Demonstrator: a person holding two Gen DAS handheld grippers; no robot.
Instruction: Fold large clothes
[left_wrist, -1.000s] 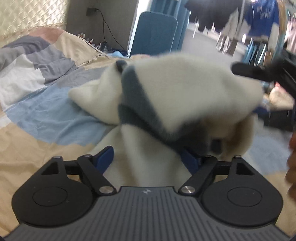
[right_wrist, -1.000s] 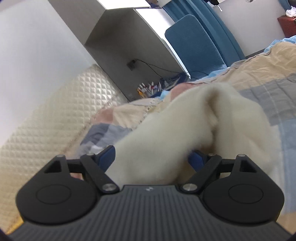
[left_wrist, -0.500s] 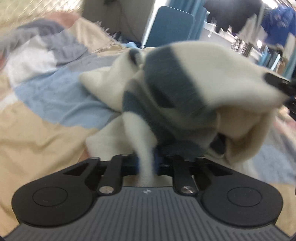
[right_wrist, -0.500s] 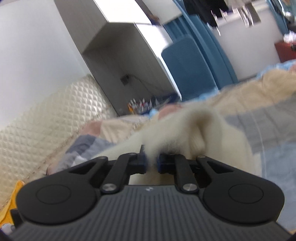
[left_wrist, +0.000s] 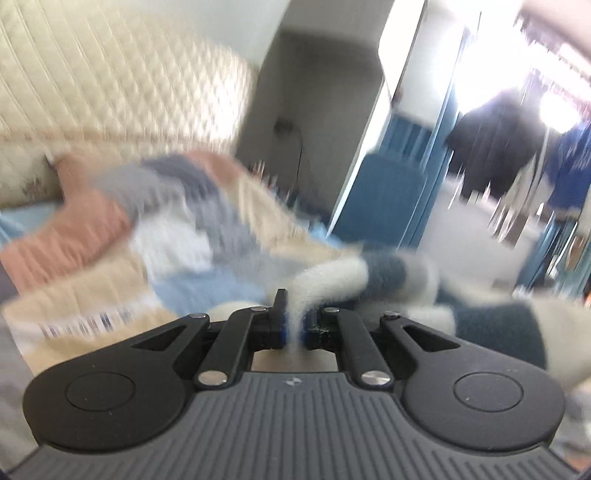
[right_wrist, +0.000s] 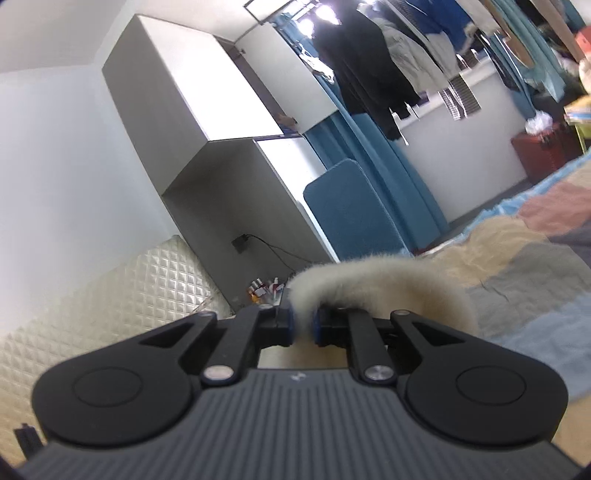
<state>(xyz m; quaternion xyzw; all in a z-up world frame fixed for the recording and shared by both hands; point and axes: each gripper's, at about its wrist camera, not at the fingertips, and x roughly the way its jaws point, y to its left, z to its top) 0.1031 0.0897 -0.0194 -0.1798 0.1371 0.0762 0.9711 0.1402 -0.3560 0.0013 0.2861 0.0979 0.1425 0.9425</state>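
Note:
A fuzzy cream sweater with slate-blue stripes (left_wrist: 384, 273) hangs over the patchwork bedspread (left_wrist: 110, 280). My left gripper (left_wrist: 293, 326) is shut on a cream fold of it, and the striped part trails off to the right. The left wrist view is blurred by motion. My right gripper (right_wrist: 302, 325) is shut on another cream edge of the sweater (right_wrist: 391, 280), which arcs over the fingers and drops to the right.
A quilted cream headboard (right_wrist: 110, 295) stands at the left. A blue chair (right_wrist: 351, 210) and a grey wardrobe (right_wrist: 207, 96) are beyond the bed (right_wrist: 535, 288). Clothes hang on a rack (right_wrist: 369, 66) at the back.
Both grippers have shut on the sweater and lifted it. Both views now point higher, with more of the room and less of the bed.

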